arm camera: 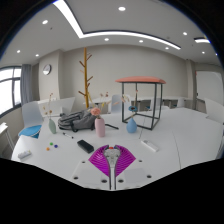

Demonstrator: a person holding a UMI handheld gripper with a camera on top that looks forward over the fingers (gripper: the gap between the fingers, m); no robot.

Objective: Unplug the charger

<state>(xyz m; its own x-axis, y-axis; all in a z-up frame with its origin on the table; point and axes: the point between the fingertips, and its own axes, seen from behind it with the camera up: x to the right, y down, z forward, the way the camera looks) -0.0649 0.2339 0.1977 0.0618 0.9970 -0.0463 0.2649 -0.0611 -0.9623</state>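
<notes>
White office room, strip lights and round spots in the ceiling (pixel 95 22), a wide white tabletop (pixel 185 140) filling the foreground. Gripper (pixel 113 159) sits low over the near edge of that tabletop; its two magenta ribbed pads (pixel 102 160) angle in toward each other and look to clamp a small white block-shaped object (pixel 113 154), apparently the charger, at their tips. Whether a cord or socket is attached cannot be made out.

Just beyond the fingers, to the left: a small dark flat object (pixel 85 146) lying on the table. To the right: a short white stick-like item (pixel 149 146). Further out, a pink bottle (pixel 100 127) and a blue bottle (pixel 132 125) stand upright, apart. Behind them a dark heap of gear (pixel 76 120). Well beyond, a bare wooden coat stand (pixel 85 72) and a black-framed side table with an orange top (pixel 142 98).
</notes>
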